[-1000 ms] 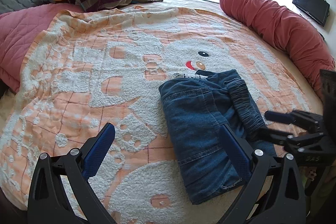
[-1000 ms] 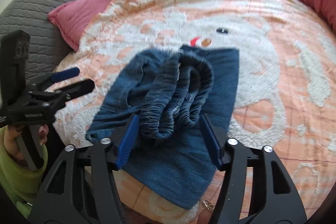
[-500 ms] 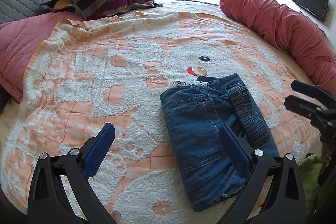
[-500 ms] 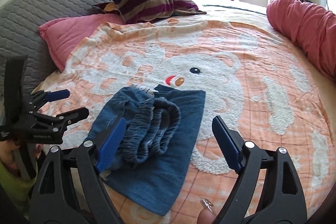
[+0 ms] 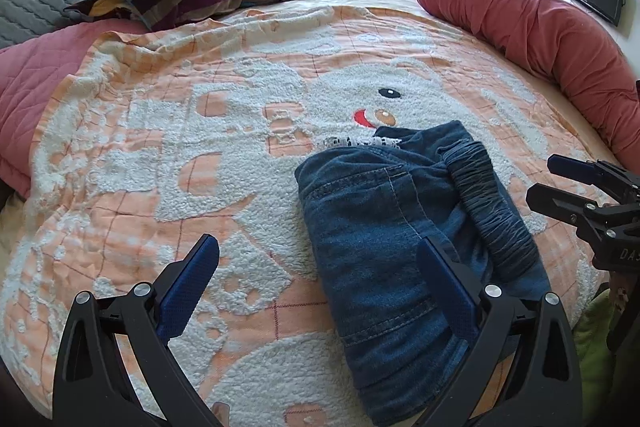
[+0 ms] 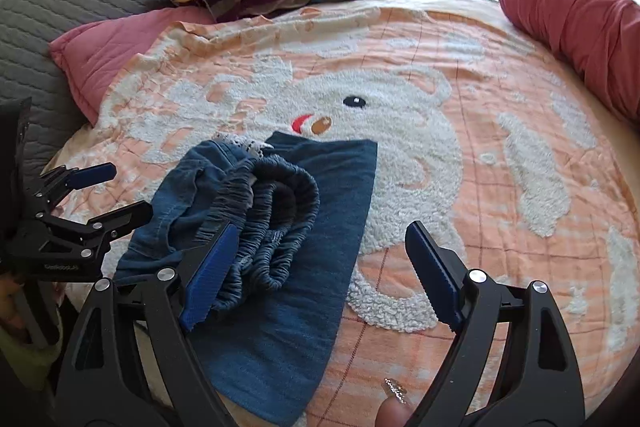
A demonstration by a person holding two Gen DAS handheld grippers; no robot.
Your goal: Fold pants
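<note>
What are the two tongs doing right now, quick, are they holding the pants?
Left tongs: open, holding nothing.
Right tongs: open, holding nothing; the pants lie folded on the blanket.

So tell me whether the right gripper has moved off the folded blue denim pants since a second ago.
Yes. The right gripper has opened and backed toward the bed's near edge; the pants sit lower against the blanket's bear face.

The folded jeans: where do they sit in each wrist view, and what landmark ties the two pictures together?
Left wrist view: folded jeans lie right of centre, low, on the blanket.
Right wrist view: folded jeans lie left of centre, low.
Shared landmark: the bear's red-and-orange nose, just beyond the jeans' far edge.
</note>
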